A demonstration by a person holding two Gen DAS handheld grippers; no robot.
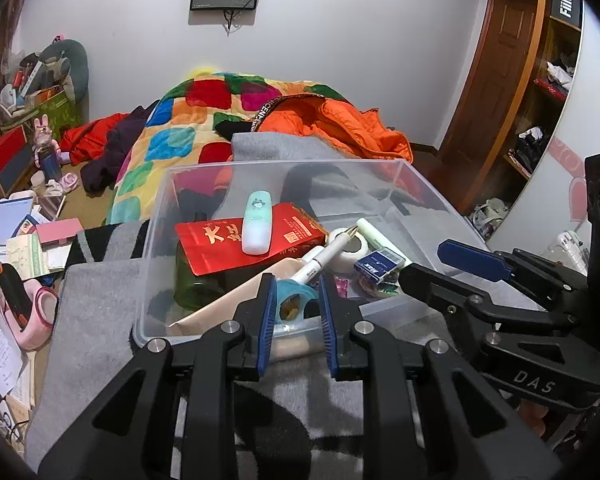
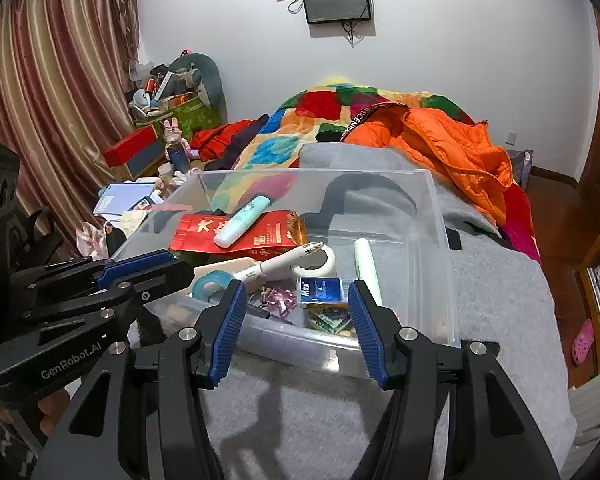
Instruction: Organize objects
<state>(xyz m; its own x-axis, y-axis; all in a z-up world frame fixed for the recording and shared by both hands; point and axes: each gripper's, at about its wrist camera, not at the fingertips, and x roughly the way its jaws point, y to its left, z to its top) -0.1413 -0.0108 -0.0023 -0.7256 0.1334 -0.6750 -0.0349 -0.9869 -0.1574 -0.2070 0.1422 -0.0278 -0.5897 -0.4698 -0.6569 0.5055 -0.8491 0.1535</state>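
Sitting on a grey blanket point(image 2: 500, 300) spread over the bed is a clear plastic bin point(image 1: 400, 168), with both grippers poised at its near rim. Furthest left in the bin a red foil packet point(image 1: 236, 240) lies tilted over a green translucent object, and a mint-green correction tape dispenser point(image 1: 256, 224) rests across the packet's top. A beige flat item slopes down toward the near-left corner.

At that near edge the left gripper point(image 1: 294, 306) has its blue pads on either side of a teal tape dispenser point(image 1: 296, 294). The jaws stand narrowly apart; the left pad looks to be against the dispenser while the right one shows a gap, so I cannot tell whether it is gripped.

A white pen point(image 1: 328, 252) leans diagonally just beyond, its tip by a roll of white tape point(image 1: 354, 246). Right of that lie a blue staple box point(image 2: 322, 290), a pale green tube point(image 2: 366, 268) and some pink trinkets point(image 2: 280, 298).

Over the near-right rim, the right gripper point(image 2: 298, 322) hangs with its jaws parted wide and nothing between the pads.

A patchwork quilt point(image 2: 296, 132) and an orange jacket point(image 2: 452, 148) lie behind.
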